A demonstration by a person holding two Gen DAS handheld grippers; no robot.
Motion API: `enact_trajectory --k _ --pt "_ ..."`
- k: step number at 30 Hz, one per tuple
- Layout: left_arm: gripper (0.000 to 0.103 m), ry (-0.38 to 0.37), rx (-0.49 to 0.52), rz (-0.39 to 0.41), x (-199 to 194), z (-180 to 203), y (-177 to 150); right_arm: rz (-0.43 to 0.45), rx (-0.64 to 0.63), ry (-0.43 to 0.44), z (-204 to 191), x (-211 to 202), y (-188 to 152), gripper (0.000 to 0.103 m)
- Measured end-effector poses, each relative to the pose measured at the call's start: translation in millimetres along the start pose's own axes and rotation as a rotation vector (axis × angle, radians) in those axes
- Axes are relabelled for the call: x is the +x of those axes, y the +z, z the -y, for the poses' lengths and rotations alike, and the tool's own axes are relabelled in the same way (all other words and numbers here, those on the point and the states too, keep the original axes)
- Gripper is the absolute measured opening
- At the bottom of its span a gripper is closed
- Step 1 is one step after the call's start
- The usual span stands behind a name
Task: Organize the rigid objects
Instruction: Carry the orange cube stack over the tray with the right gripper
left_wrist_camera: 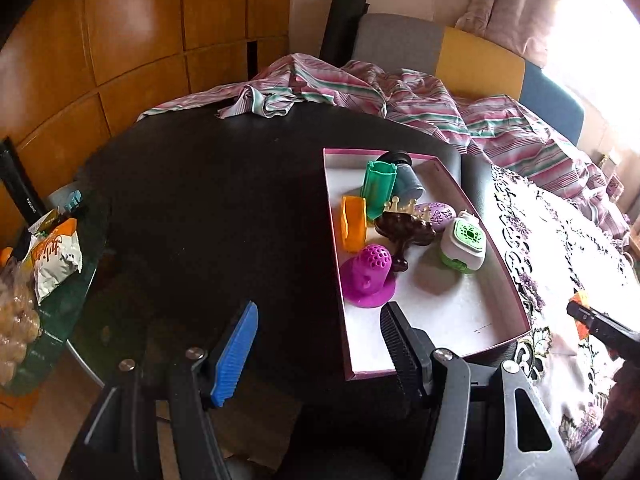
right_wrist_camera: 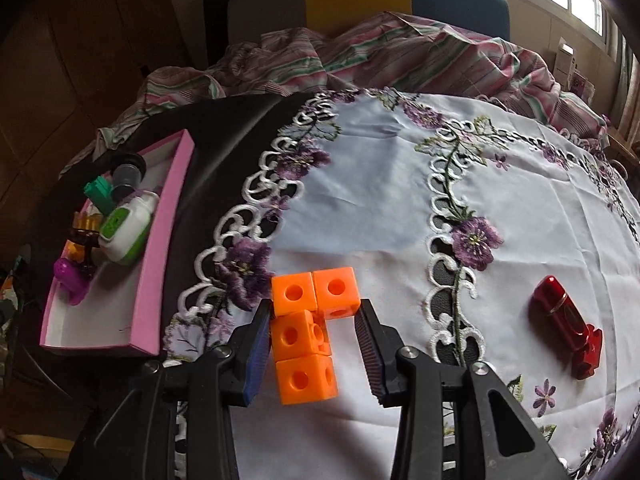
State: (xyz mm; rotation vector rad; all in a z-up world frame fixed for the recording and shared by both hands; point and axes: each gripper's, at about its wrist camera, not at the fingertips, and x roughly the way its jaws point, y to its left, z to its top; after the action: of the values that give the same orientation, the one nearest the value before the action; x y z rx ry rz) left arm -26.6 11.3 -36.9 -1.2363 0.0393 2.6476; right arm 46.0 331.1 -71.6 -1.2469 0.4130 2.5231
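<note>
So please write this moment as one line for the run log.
right gripper: shut on orange cube block, lifted | left gripper: open, empty | pink box: holds sorted items | red object: on tablecloth

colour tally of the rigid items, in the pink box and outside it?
Orange: 2, holder in the pink box, linked cube piece in the right gripper
Magenta: 1
Green: 1
White-green: 1
Grey: 1
Brown: 1
Lilac: 1
Red: 1
Total: 9
</note>
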Motion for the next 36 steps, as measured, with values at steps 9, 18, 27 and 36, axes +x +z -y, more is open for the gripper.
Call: enact_trajectory --k 9,18,27,36 --pt "0.065 0.005 -0.006 -0.002 0.6 -3.2 -1.4 0.039 -0.085 0.16 -68.6 -18.9 10.6 0.041" --pt "0.065 0.02 -0.021 -0.011 4.1 -11.8 -3.4 0.014 -0.161 0.275 -129.0 -13.0 12.3 0.041" --pt "0.064 0.037 -0.042 -0.009 4.2 -21.8 -3.8 -0.055 -0.222 0.324 -175.3 15.9 9.0 0.041" --pt "0.061 0.046 -0.038 -0.012 5.7 -24.7 -4.1 -0.118 -0.281 0.288 -203.6 49.2 -4.3 0.041"
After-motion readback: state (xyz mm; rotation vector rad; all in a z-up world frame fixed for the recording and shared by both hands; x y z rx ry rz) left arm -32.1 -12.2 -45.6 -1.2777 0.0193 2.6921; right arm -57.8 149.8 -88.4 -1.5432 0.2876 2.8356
